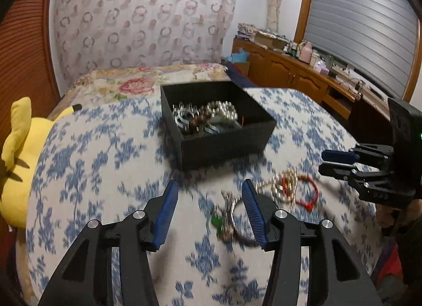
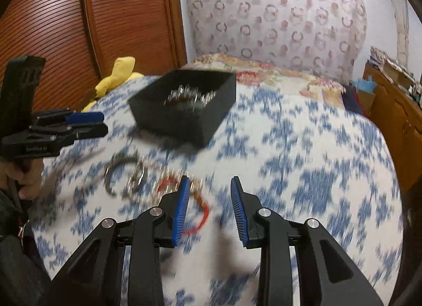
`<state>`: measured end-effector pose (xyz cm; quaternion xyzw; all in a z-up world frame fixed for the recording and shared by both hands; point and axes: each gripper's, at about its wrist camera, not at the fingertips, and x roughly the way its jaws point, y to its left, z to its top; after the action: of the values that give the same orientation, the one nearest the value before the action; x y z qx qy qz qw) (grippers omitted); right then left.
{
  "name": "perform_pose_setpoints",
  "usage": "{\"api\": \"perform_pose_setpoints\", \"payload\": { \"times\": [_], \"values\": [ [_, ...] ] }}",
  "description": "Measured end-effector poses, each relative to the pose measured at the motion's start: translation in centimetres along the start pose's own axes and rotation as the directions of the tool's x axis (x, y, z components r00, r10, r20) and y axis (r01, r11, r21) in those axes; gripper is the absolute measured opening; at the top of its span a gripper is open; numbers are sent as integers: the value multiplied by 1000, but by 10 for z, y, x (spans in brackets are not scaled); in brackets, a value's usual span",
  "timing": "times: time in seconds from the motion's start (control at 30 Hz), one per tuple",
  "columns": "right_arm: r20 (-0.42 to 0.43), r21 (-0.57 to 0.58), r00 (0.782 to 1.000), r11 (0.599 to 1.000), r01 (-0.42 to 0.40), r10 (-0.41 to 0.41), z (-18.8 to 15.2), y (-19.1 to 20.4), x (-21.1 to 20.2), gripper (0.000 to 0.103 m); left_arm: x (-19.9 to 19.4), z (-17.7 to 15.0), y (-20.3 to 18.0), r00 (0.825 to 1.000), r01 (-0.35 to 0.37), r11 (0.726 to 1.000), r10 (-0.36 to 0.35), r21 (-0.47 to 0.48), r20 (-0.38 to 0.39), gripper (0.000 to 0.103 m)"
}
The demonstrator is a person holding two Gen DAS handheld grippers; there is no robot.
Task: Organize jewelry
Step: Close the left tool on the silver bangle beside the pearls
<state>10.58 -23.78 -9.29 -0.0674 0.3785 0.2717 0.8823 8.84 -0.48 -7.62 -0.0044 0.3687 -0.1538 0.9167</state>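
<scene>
A black open box (image 1: 224, 137) on the blue-flowered bedspread holds silver and beaded bracelets (image 1: 208, 117); it also shows in the right wrist view (image 2: 184, 111). Loose jewelry lies in front of it: a red cord bracelet (image 1: 308, 195), a pearl string (image 1: 279, 187), a dark bangle with a green bead (image 1: 232, 221). My left gripper (image 1: 209, 192) is open and empty above the bangle. My right gripper (image 2: 209, 187) is open and empty, its left finger over the red bracelet (image 2: 203, 216). A dark bangle (image 2: 116, 174) lies to its left.
A yellow plush toy (image 1: 18, 158) lies at the bed's left edge. A wooden cabinet (image 1: 290, 74) with clutter stands on the right under a shuttered window. A wooden wardrobe (image 2: 92, 21) stands on the left. A floral pillow (image 1: 147, 82) lies behind the box.
</scene>
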Motion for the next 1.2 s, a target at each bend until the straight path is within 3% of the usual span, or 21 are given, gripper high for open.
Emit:
{"api": "perform_pose_setpoints", "payload": {
  "times": [0.2,0.4,0.5,0.63,0.83,1.03,1.2],
  "values": [
    [-17,1,1000,1000,-3,3,-29,12,-12,35,4,-11,-6,999,-7,1000,7,4,-48,47],
    [-14,9,1000,1000,5,-5,-37,10,-14,35,21,-9,-14,994,10,1000,-7,26,-112,23],
    [-5,23,1000,1000,-10,10,-37,6,-15,35,26,-5,-20,992,24,999,-19,38,-126,21],
    [3,34,1000,999,-28,27,-38,4,-16,35,36,1,-30,987,14,995,2,96,-164,14],
    [7,48,999,998,-42,42,-38,2,-16,35,46,4,-36,976,-4,986,41,166,-216,12],
    [2,43,999,998,-42,42,-38,2,-15,35,48,4,-43,974,-38,973,87,230,-211,4],
    [-11,43,999,998,-44,44,-38,2,-12,35,35,5,-45,982,-94,971,127,222,-141,4]
  ]
}}
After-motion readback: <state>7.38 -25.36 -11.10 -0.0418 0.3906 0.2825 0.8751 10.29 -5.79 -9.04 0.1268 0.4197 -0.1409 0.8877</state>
